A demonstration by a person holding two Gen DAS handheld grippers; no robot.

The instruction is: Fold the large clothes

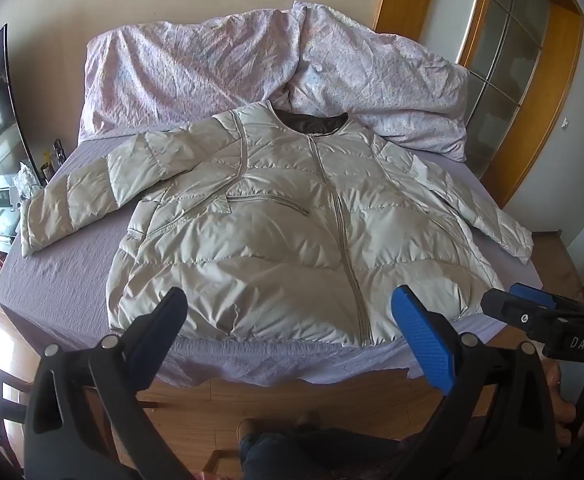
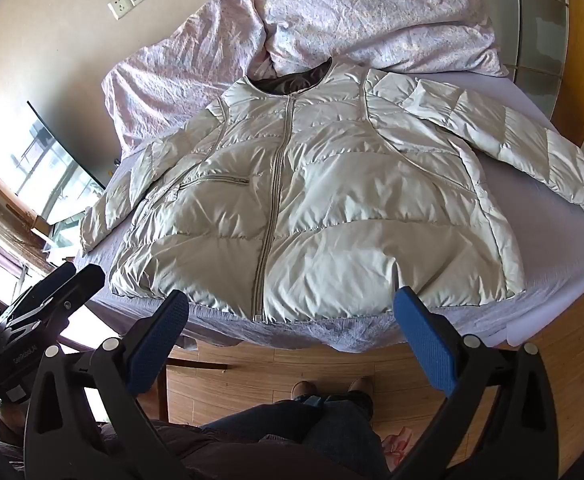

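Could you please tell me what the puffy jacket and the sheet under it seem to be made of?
The jacket looks like thin synthetic shell fabric, probably nylon or polyester, over a padded fill: it has a satin sheen, stitched puffy panels and fine crinkles. The sheet looks like matte woven cloth, possibly cotton: lilac, dull, softly wrinkled.

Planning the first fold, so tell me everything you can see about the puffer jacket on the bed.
The puffer jacket is pale cream, shiny and quilted, with a dark lining showing at the collarless neck. It lies flat, front up and zipped, on the lavender sheet, hem toward the near edge and neck against the crumpled floral duvet. Both sleeves spread outward. A zipped pocket slants across the chest. Neither open gripper touches it.
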